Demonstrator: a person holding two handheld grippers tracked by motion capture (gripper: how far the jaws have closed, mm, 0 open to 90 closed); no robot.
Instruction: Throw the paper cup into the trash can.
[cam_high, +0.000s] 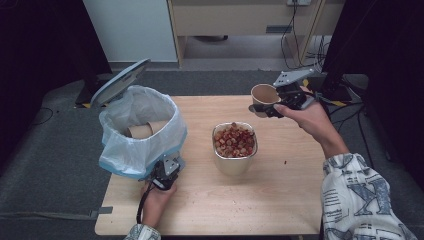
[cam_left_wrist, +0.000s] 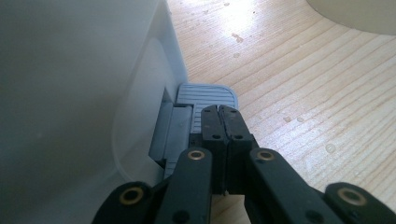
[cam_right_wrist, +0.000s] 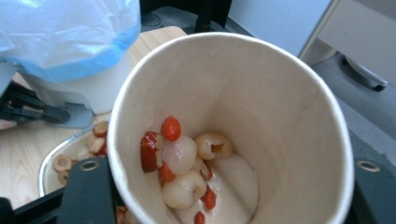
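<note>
While tilted, paper cup hides bowl

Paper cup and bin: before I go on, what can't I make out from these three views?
- Paper cup, right gripper view: its bottom edge is cut off, so how much is left in it is unclear.
- Bin, high view: the bag's folds hide what lies under the two cups.
- Pedal, left gripper view: the shut left gripper covers part of it; pressed fully or not, I can't tell.
- Steel bowl: fruit hides its depth.
</note>
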